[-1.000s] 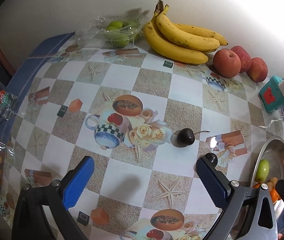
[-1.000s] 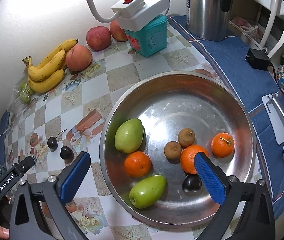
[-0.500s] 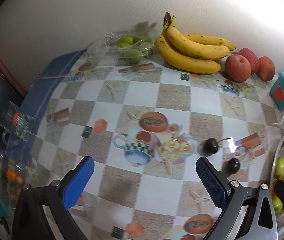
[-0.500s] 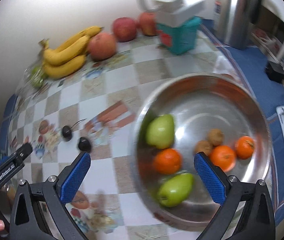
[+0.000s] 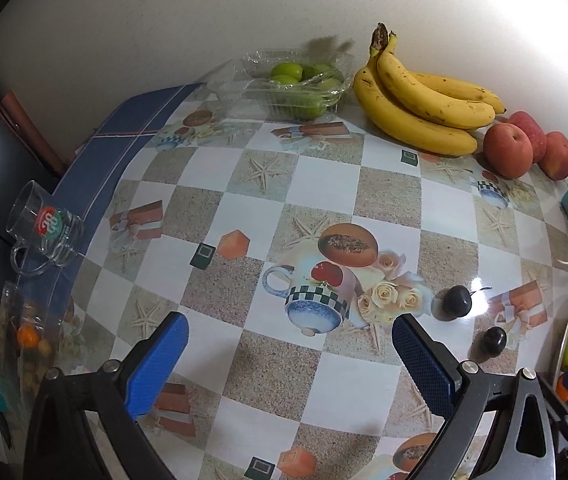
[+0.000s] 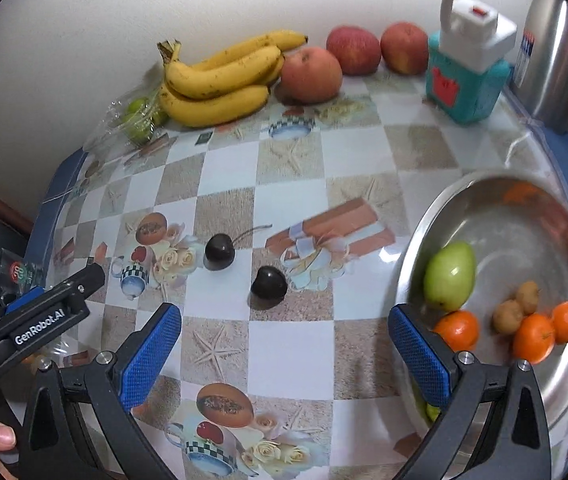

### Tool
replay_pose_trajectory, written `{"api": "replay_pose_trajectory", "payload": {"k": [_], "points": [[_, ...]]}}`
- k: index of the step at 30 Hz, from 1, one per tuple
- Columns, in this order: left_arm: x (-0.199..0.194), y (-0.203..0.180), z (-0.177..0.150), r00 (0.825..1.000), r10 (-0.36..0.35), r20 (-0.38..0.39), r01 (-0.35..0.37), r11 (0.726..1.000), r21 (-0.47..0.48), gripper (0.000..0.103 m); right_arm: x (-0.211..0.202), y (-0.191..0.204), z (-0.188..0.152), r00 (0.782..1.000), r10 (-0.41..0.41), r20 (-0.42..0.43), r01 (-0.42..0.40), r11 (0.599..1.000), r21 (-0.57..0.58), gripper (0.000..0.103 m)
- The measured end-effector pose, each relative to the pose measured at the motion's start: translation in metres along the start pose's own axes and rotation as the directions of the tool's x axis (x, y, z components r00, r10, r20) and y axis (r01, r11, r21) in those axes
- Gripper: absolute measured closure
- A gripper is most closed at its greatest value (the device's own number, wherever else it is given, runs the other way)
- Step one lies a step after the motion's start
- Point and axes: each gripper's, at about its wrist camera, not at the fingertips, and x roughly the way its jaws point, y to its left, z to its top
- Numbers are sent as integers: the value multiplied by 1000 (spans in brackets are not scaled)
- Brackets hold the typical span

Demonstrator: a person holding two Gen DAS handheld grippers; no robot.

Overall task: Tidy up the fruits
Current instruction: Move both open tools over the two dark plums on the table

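A table (image 6: 296,152) covered by a checkered, picture-printed oilcloth is shown. Along the wall are set a clear tray of green fruit (image 5: 296,84), a banana bunch (image 6: 220,80), three apples (image 6: 311,75) and a teal box (image 6: 464,80). Two dark cherries (image 6: 244,268) are seen mid-table, near a steel bowl (image 6: 524,216). A glass mug (image 5: 46,226) is placed at the edge.

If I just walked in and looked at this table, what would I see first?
Probably the big yellow bananas at the back by the wall, with three red apples lined up beside them. Next, the shiny metal bowl at the right, holding oranges, a green pear and small brown fruits. Then two dark cherries lying loose on the checked tablecloth, just ahead of the open right gripper.
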Motion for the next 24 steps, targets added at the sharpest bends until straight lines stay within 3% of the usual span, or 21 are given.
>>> {"api": "replay_pose_trajectory", "payload": {"k": [8,13,19,24], "points": [[11,-7,4,998,-51,-23,51,999,9,0,12,3,4,1000,29,1,-29,1000,-7,0],[20,-8,8,994,-107,-36,107,994,-9,0,21,-1,6,1000,-6,16,6,1000,4,1],[25,-14,17,987,-158,1,158,987,2,2,25,-4,10,999,-31,43,31,999,12,20],[28,-25,19,978,-208,7,208,978,32,12,32,-5,12,999,-14,35,13,1000,27,32]]}}
